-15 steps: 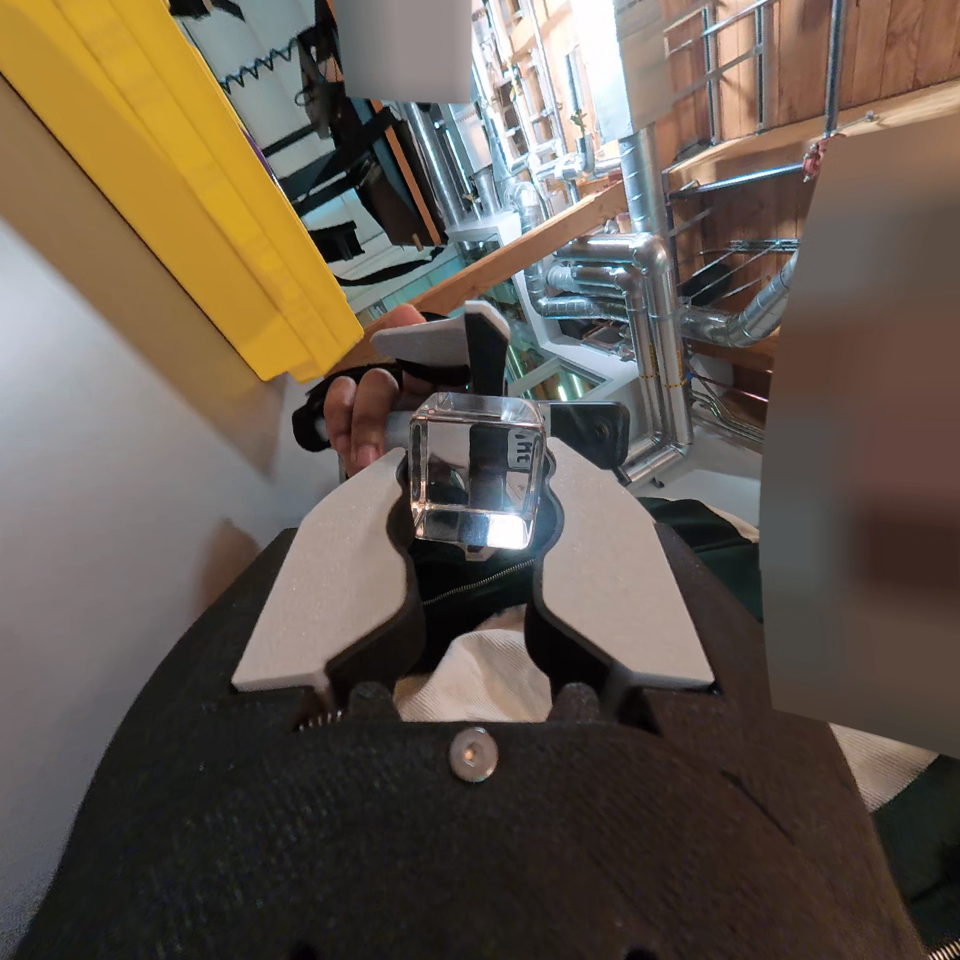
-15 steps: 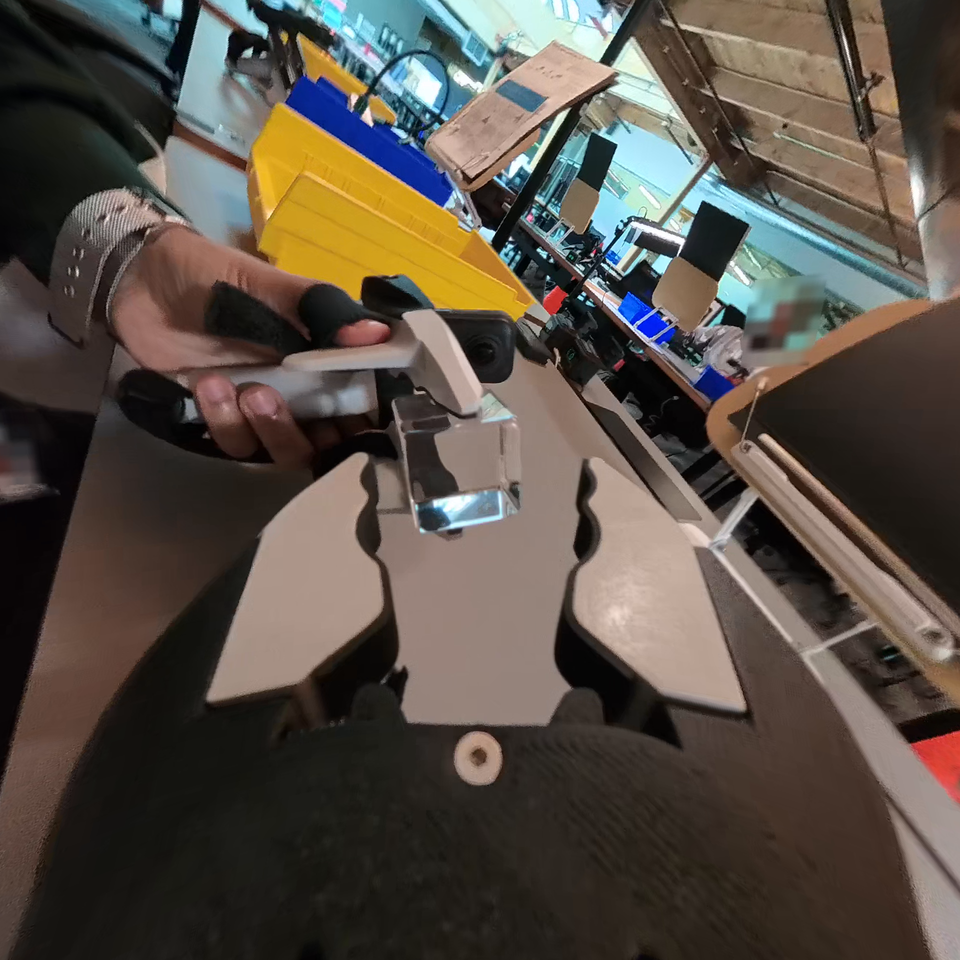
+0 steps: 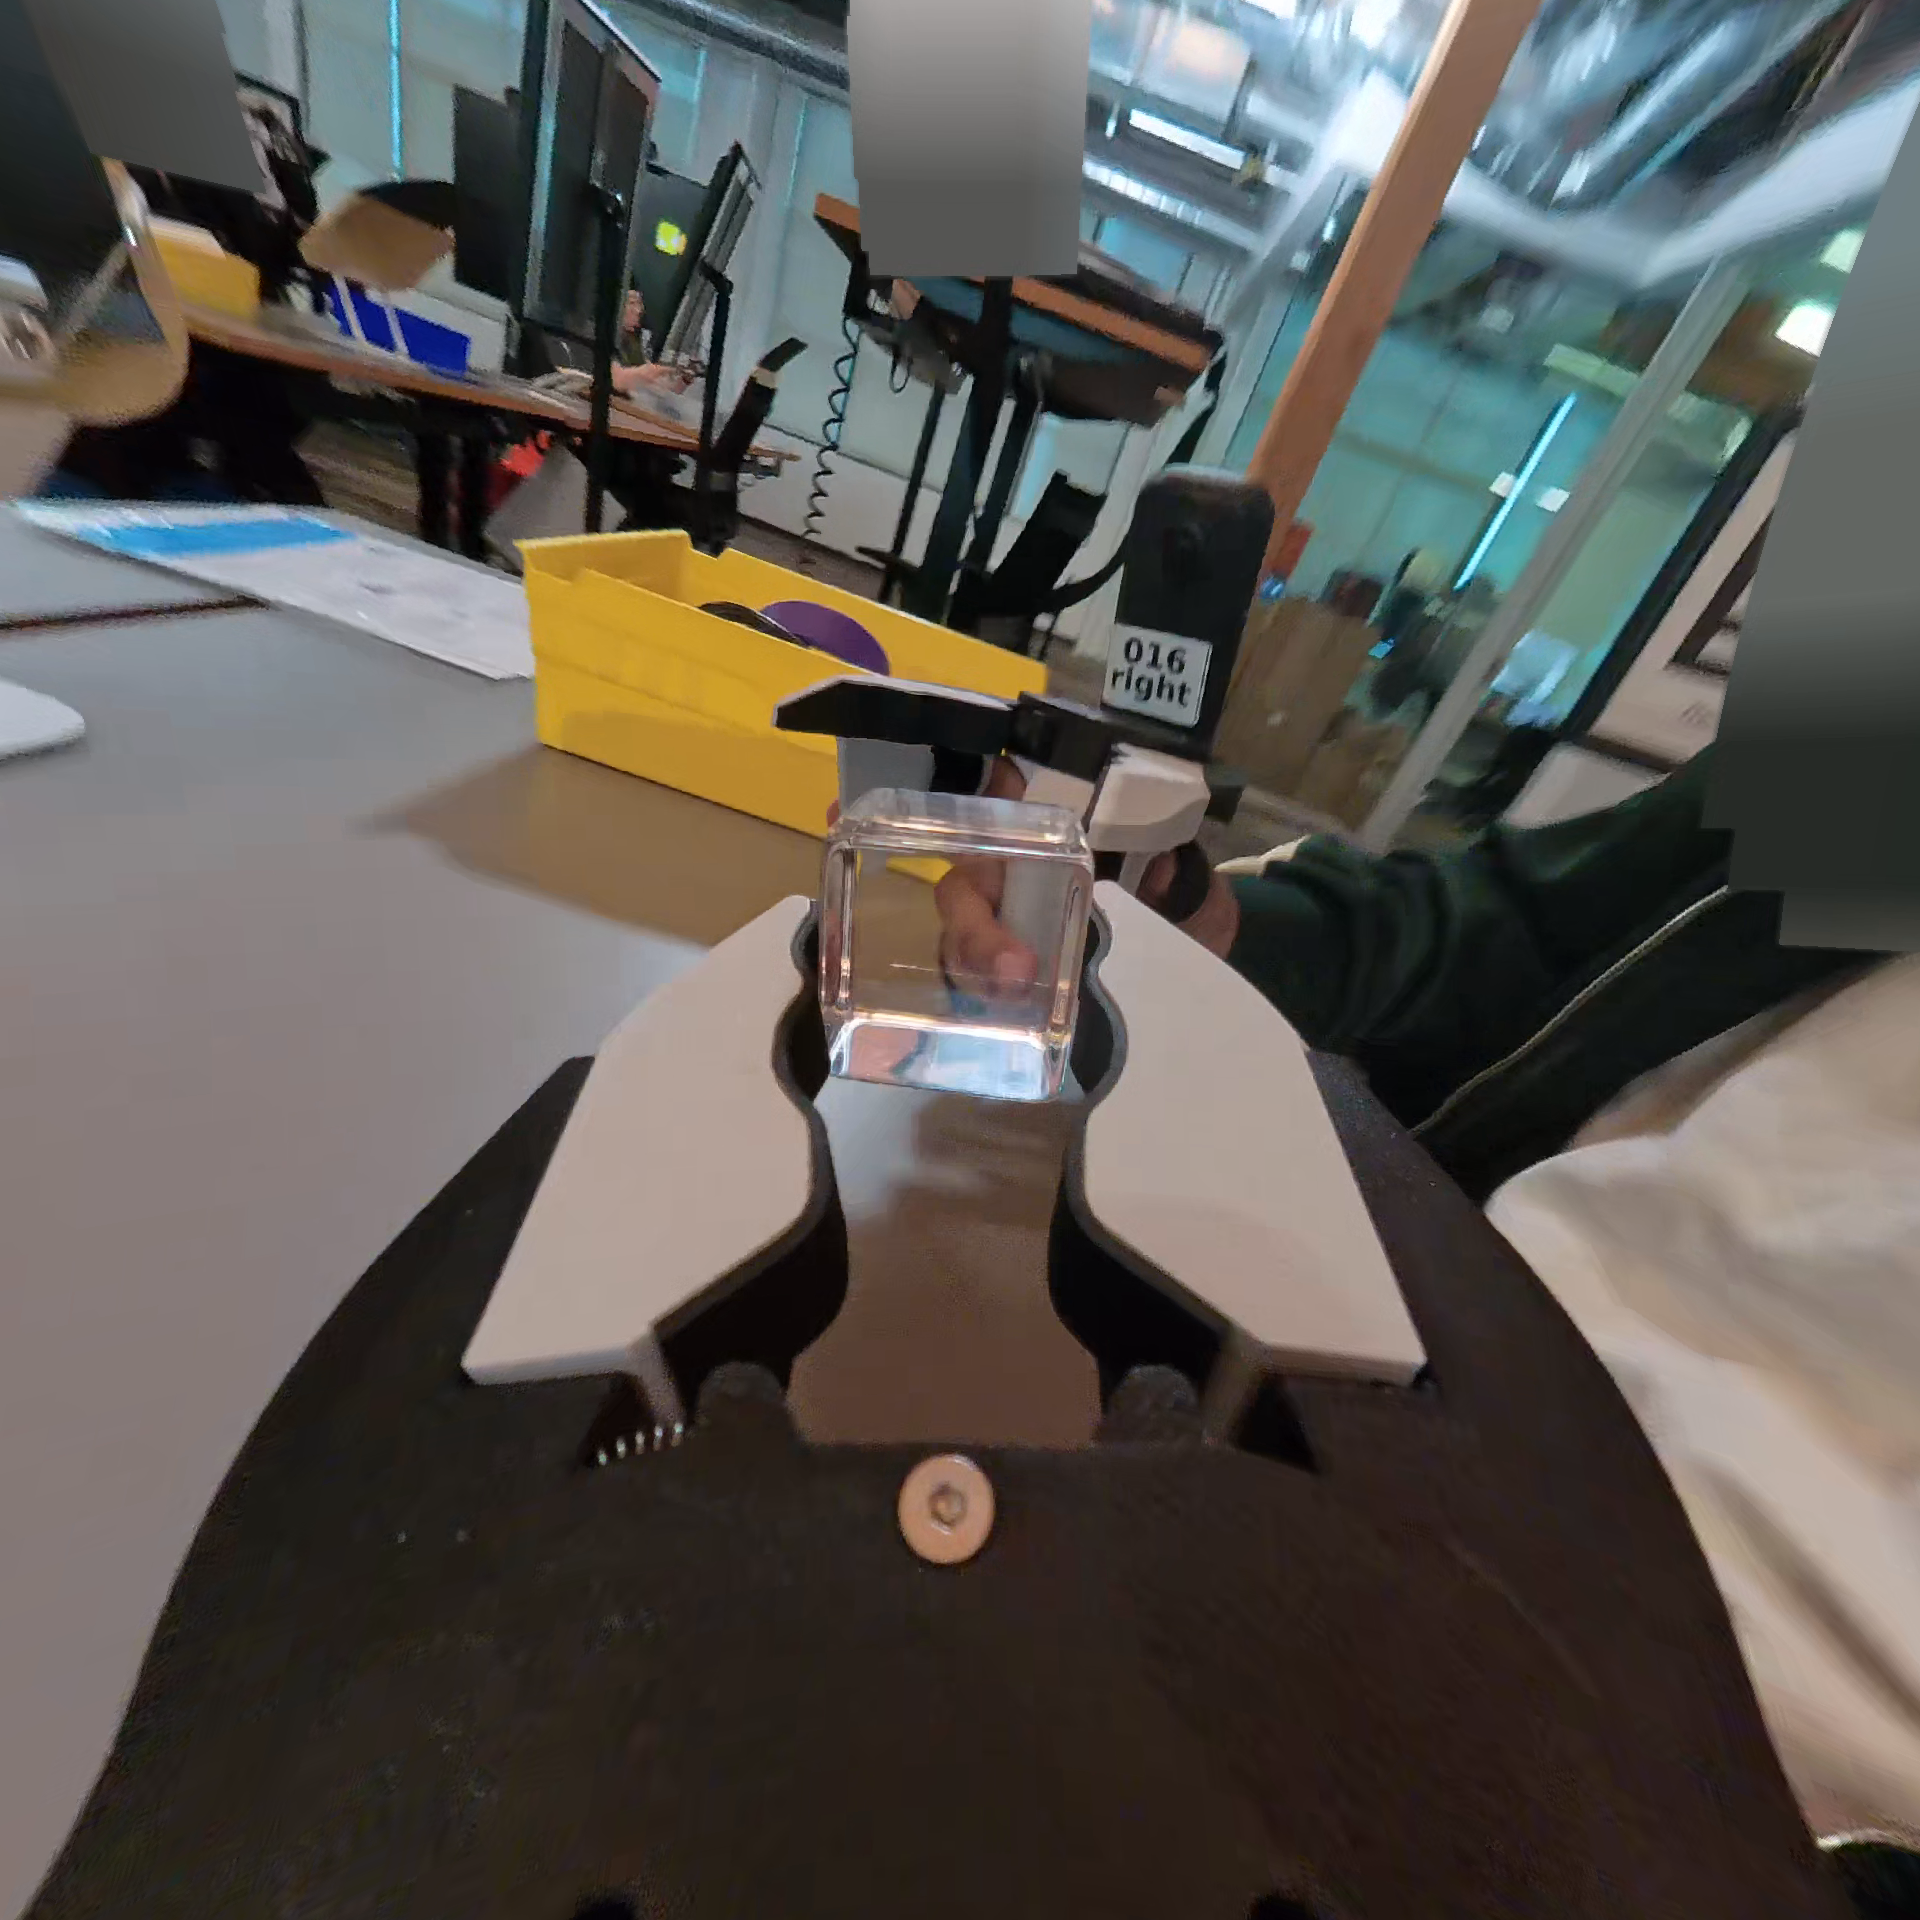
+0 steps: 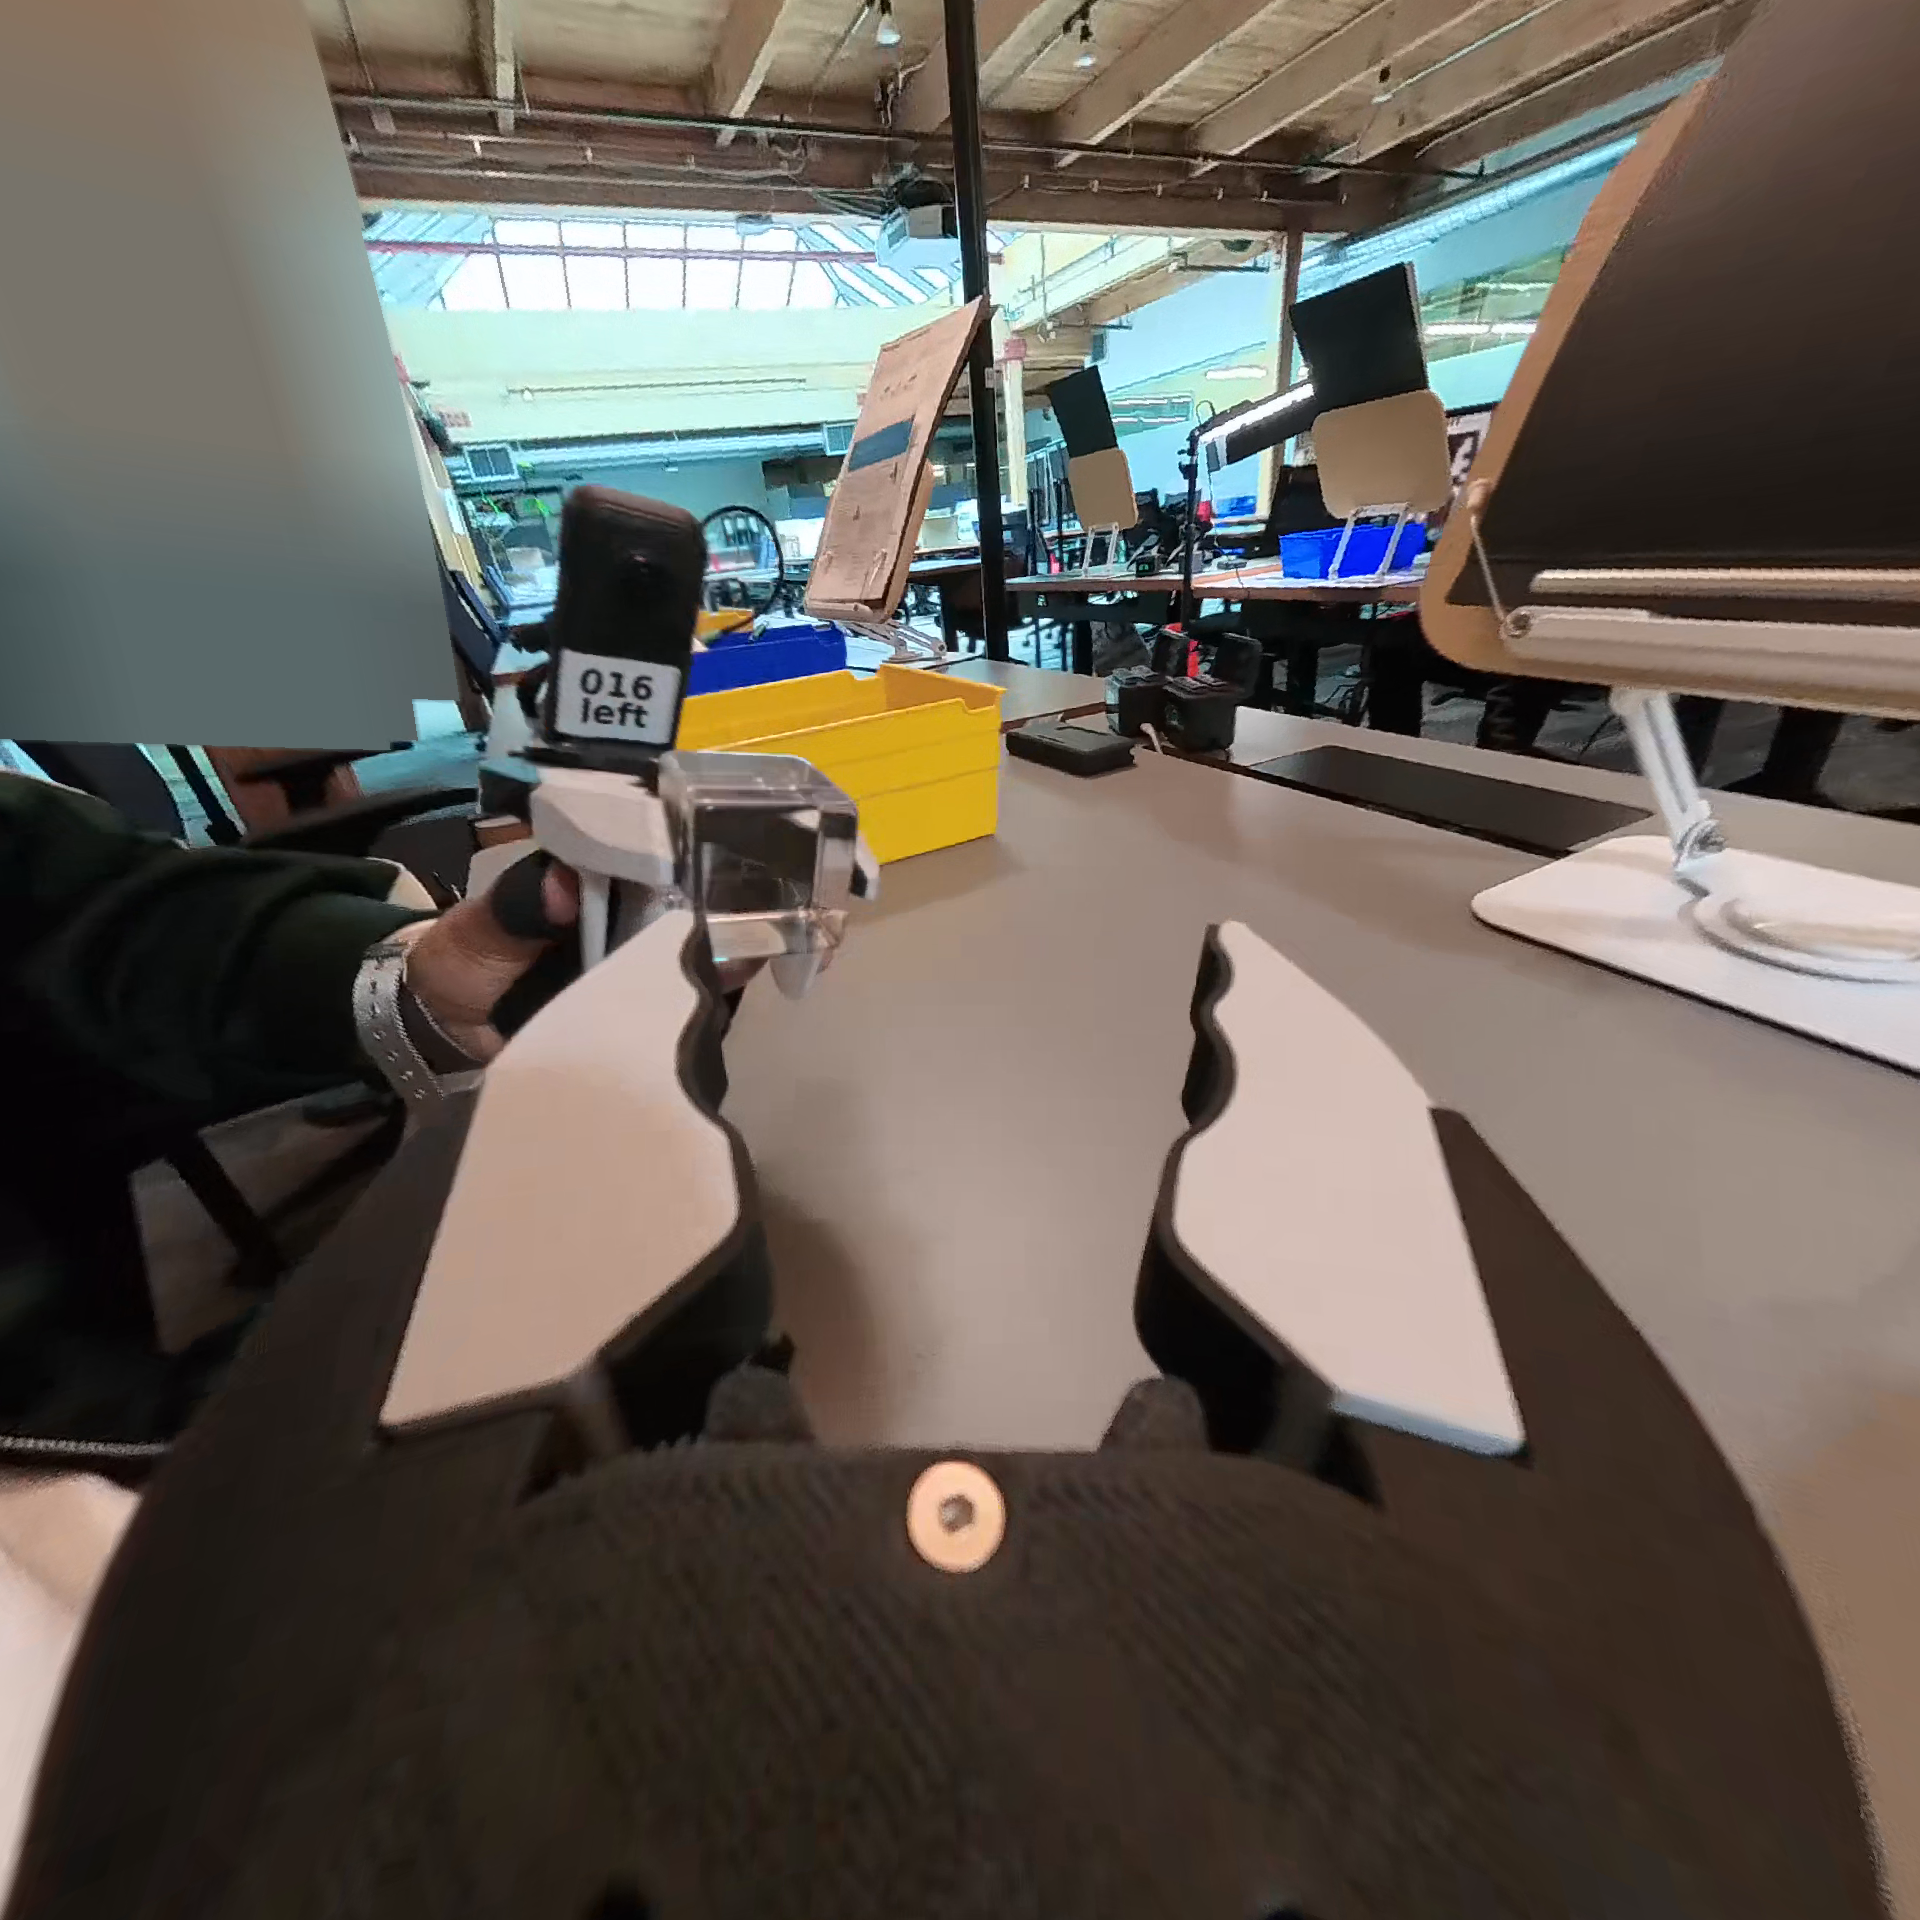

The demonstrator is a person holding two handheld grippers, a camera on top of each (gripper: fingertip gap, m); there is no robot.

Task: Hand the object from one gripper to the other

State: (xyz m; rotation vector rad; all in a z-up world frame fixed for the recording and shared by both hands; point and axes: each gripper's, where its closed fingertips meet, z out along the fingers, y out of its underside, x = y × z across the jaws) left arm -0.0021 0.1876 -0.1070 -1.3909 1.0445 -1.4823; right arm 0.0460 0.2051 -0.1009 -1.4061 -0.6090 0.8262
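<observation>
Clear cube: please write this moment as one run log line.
left gripper: shut on clear cube | right gripper: open, empty | cube above table | handover: not done

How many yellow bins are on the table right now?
1. The yellow bin sits on the grey table beyond the clear cube, and it also shows in the right wrist view. More could be hidden behind the blurred patches.

Cube (image 3: pixel 954 951): clear, colourless, with bright glints along its lower face. Left gripper (image 3: pixel 951 940): pale grey fingers on a black textured body. Right gripper (image 4: pixel 951 997): the same pale grey on black. Table (image 3: pixel 312 883): plain matt grey. Bin (image 3: pixel 665 665): bright yellow, with something purple inside. Sleeve (image 3: pixel 1455 935): dark green. Farther bin (image 4: pixel 769 655): blue. Stand base (image 4: pixel 1662 925): white.
</observation>
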